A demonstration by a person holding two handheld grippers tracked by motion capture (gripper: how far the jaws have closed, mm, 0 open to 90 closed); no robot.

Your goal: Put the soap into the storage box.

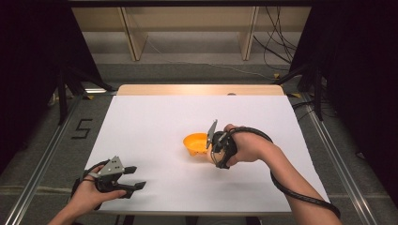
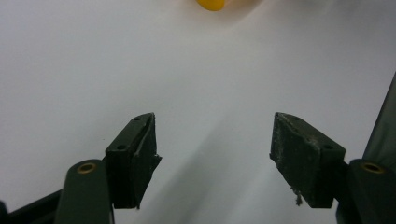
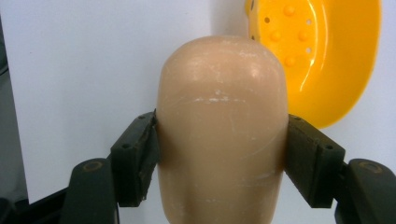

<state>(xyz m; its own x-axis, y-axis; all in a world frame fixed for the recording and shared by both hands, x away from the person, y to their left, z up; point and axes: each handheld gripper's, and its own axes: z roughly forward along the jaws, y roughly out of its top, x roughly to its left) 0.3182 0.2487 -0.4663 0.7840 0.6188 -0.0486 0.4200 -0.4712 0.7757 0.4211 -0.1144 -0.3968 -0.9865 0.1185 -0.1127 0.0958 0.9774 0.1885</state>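
1. My right gripper (image 3: 219,154) is clamped on a tan soap bar (image 3: 222,126), both pads pressing its sides at the centre of the right gripper view.
2. In the high view, I see the soap bar (image 1: 209,153) just right of centre, touching the yellow soap dish (image 1: 195,143).
3. My left gripper (image 1: 136,177), lower left, is spread wide over the bare white table (image 1: 155,117), gripping nothing.
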